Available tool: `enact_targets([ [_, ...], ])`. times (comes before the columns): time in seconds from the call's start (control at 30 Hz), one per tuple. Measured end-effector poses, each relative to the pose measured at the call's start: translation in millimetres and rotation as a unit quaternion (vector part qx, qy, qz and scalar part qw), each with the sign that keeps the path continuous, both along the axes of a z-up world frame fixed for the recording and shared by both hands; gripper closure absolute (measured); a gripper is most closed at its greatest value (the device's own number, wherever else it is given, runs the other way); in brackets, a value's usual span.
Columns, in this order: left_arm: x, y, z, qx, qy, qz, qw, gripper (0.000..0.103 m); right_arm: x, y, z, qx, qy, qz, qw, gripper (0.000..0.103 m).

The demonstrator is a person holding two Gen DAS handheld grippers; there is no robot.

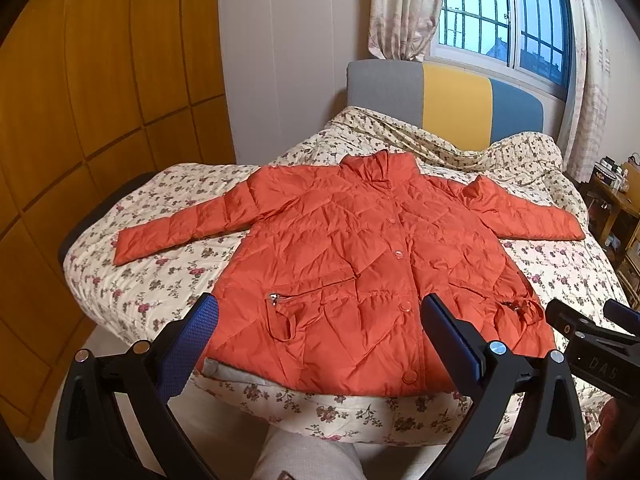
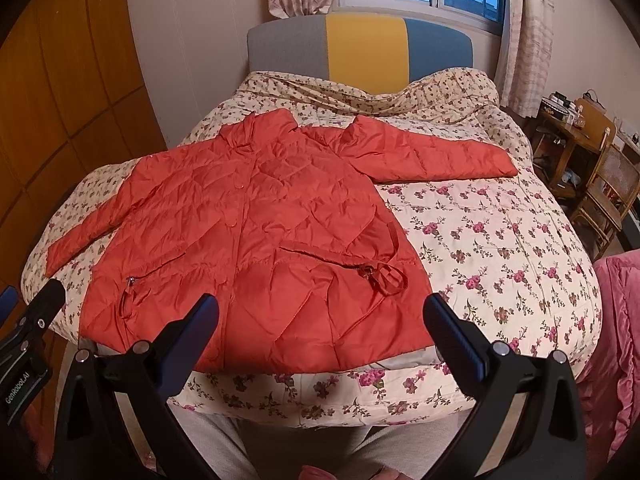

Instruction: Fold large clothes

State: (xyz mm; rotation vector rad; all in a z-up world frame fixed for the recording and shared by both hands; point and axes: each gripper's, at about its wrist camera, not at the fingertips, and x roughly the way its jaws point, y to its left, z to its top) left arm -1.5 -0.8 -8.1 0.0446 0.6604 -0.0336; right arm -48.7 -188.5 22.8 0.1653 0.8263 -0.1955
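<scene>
lying flat on bed (image 1: 168,280): orange jacket (image 1: 360,248), unfolded; left tongs (image 1: 320,312), right tongs (image 2: 320,312) both apart, empty.

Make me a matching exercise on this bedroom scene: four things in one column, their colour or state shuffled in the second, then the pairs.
Things
1. jacket
2. bedspread
3. headboard
4. left gripper

Colour or state
A. grey, yellow and blue panels
B. jaws wide apart, holding nothing
C. orange, spread flat, front buttoned, sleeves out
D. cream with a floral print

Pairs: 1-C, 2-D, 3-A, 4-B
</scene>
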Motion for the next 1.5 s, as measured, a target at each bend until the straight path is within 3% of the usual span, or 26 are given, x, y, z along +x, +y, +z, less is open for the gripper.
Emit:
enact_targets([
  [0.87,27,-11,-20,0.005,0.042,-0.03,0.9986,0.003,30,-13,-22,-0.008,0.024,-0.002,1.0,0.002],
  [1.0,48,-9,-38,-0.015,0.065,-0.035,0.9972,0.003,49,-33,-36,-0.006,0.022,-0.012,1.0,0.002],
  [1.1,63,-8,-51,-0.004,0.074,-0.021,0.9971,0.003,67,-56,-50,0.009,0.019,-0.025,0.999,0.002],
  [1.23,95,-8,-68,0.023,0.078,-0.006,0.9967,0.003,93,-94,-74,0.055,0.0,-0.028,0.998,0.002],
  [1.33,121,-4,-78,0.008,0.081,-0.001,0.9967,0.003,118,-121,-93,0.088,0.007,-0.031,0.996,0.002],
  [1.5,171,9,-93,-0.02,0.075,0.023,0.9967,0.003,160,-158,-117,0.048,0.031,-0.057,0.997,0.002],
])
